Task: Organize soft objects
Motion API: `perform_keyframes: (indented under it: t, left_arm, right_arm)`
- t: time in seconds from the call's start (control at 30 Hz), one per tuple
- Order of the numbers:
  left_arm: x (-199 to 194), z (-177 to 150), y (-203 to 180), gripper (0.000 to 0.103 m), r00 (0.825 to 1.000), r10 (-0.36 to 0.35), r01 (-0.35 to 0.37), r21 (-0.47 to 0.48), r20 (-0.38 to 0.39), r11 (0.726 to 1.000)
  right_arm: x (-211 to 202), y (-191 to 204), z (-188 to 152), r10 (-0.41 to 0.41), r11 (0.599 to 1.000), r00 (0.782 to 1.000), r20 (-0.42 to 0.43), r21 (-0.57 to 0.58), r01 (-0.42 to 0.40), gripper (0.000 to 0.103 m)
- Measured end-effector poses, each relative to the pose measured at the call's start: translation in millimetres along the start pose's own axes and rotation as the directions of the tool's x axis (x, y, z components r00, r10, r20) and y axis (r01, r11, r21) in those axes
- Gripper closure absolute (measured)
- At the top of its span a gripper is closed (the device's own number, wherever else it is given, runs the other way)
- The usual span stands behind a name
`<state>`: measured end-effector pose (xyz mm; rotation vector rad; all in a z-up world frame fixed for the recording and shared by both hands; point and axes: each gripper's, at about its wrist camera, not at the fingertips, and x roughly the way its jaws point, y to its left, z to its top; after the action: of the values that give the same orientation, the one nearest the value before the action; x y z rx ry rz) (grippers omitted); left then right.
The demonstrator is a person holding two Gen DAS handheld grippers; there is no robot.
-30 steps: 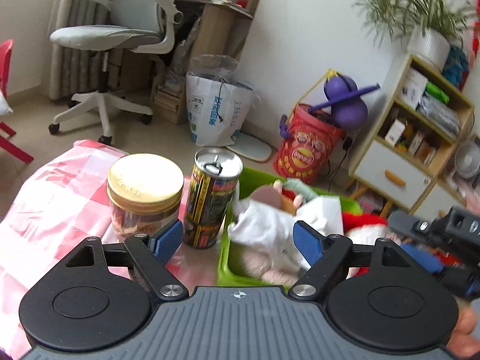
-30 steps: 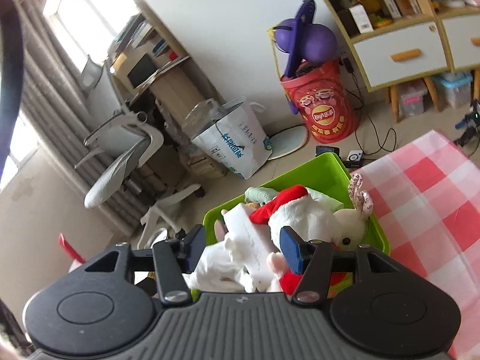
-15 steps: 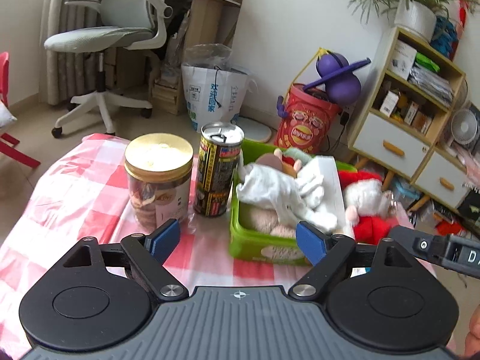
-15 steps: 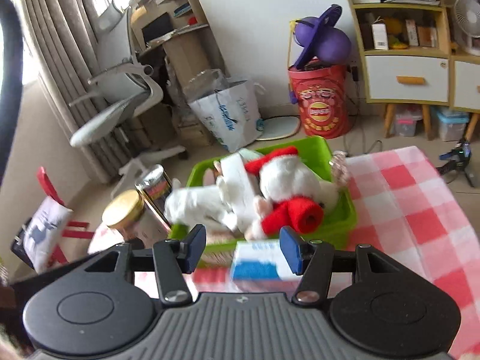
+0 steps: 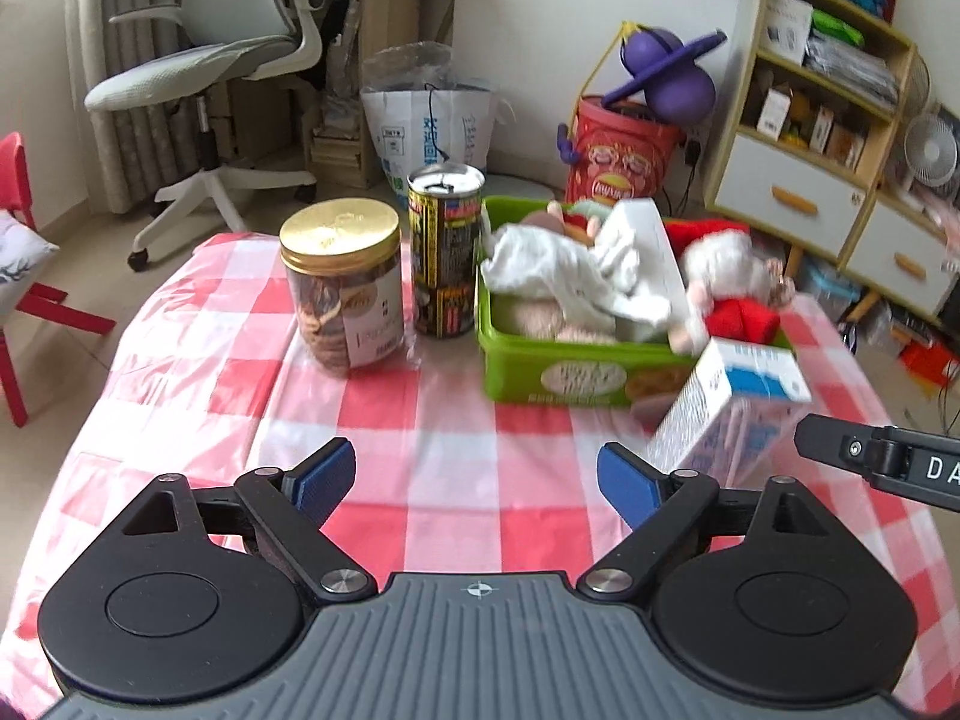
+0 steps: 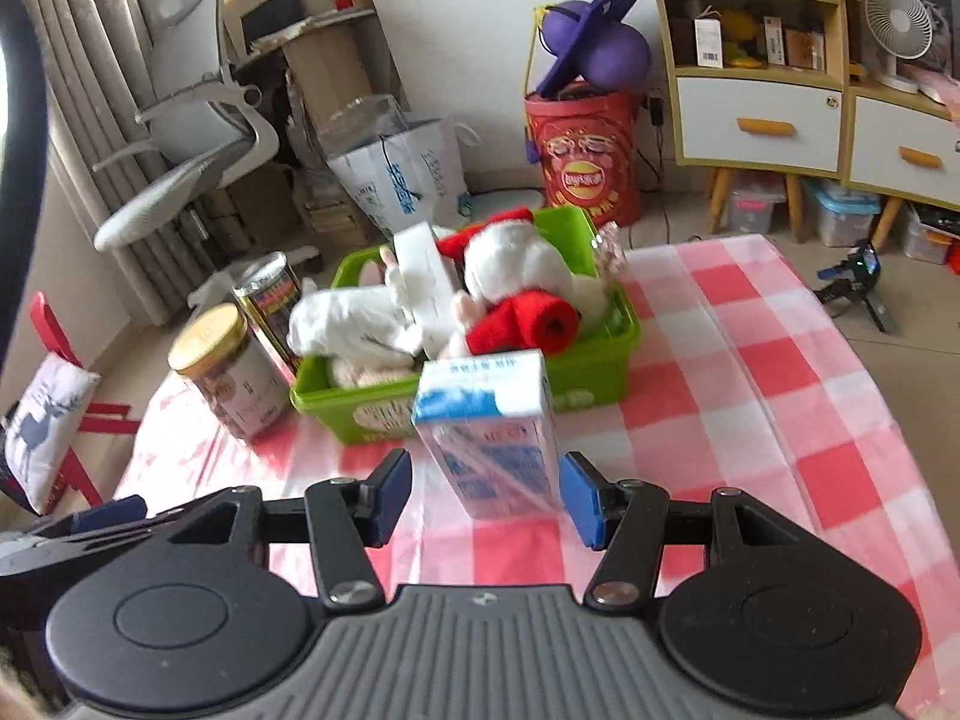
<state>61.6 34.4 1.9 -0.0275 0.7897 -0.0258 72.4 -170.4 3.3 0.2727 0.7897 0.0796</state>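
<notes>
A green basket (image 5: 543, 369) (image 6: 606, 375) on the red-checked table holds soft things: a white cloth toy (image 5: 558, 270) (image 6: 348, 321), a white plush with red parts (image 5: 729, 276) (image 6: 522, 276) and a white pack (image 5: 651, 246) (image 6: 423, 276). My left gripper (image 5: 477, 480) is open and empty above the table, well in front of the basket. My right gripper (image 6: 483, 495) is open; a blue-and-white carton (image 6: 495, 438) (image 5: 729, 408) stands between its fingers, with a gap at the left finger.
A gold-lidded jar (image 5: 342, 282) (image 6: 225, 372) and a tall can (image 5: 445, 252) (image 6: 270, 303) stand left of the basket. The right gripper's side (image 5: 882, 459) shows at right. Off the table are an office chair (image 5: 228, 60), a red chair (image 5: 24, 300), shelves (image 6: 774, 60).
Both grippers have pulled back from the basket and now sit lower over the table. The carton has come between the right gripper's fingers. Both stay open.
</notes>
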Motion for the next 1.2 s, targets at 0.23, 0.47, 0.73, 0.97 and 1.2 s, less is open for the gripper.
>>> perform_keyframes:
  t: [0.23, 0.47, 0.73, 0.97, 1.2]
  left_arm:
    - [0, -15, -4, 0.017, 0.997, 0.02, -0.018, 0.023, -0.072, 1.0]
    - [-3, -22, -7, 0.016, 0.995, 0.039, -0.036, 0.036, -0.088, 0.999]
    - [-1, -19, -12, 0.015, 0.996, 0.05, -0.047, 0.043, -0.07, 0.998]
    - [-1, -17, -22, 0.014, 0.997, 0.047, -0.044, 0.056, -0.054, 0.997]
    - [-1, -16, -26, 0.011, 0.997, 0.045, -0.042, 0.058, -0.055, 0.997]
  right_arm:
    - [-4, 1, -21, -0.046, 0.998, 0.997, -0.059, -0.039, 0.044, 0.07]
    - [-6, 2, -30, -0.086, 0.992, 0.994, -0.075, -0.1, 0.078, 0.07]
    - [-3, 2, -27, -0.119, 0.99, 0.991, -0.066, -0.084, 0.113, 0.07]
    - [0, 7, -27, -0.119, 0.989, 0.991, -0.066, -0.091, 0.113, 0.07]
    - [3, 14, -29, -0.139, 0.983, 0.989, -0.059, -0.132, 0.13, 0.07]
